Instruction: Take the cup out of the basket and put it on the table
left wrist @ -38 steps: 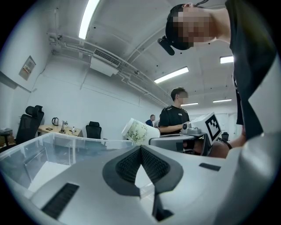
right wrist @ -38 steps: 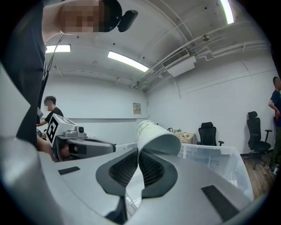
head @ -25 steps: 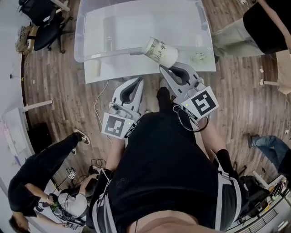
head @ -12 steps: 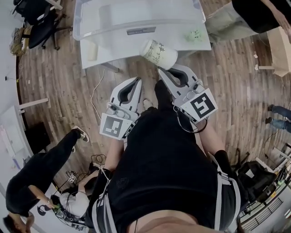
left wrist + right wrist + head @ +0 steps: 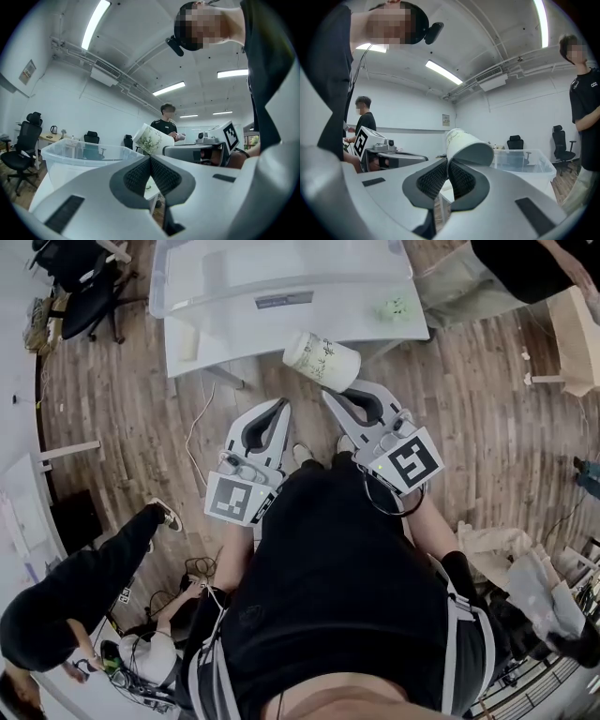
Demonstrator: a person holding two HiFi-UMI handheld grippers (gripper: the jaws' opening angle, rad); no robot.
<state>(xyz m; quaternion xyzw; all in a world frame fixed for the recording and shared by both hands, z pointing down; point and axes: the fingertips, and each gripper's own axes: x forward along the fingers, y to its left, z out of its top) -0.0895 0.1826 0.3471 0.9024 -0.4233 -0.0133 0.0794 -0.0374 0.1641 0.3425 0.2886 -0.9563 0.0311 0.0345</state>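
A white paper cup with a green plant print lies tilted in the air, just off the near edge of the white table. My right gripper is shut on its rim; in the right gripper view the cup sticks out past the closed jaws. A clear plastic bin, the basket, stands on the table behind it. My left gripper hangs beside the right one, shut and holding nothing. From the left gripper view I see the cup and the bin.
A small green object and a white block lie on the table. Cables run over the wooden floor. People stand at the upper right and lower left. Office chairs are at the upper left.
The cup, still in my right gripper, has come back from over the bin's edge and now hangs past the table's near edge. Table and bin have slid up in the head view.
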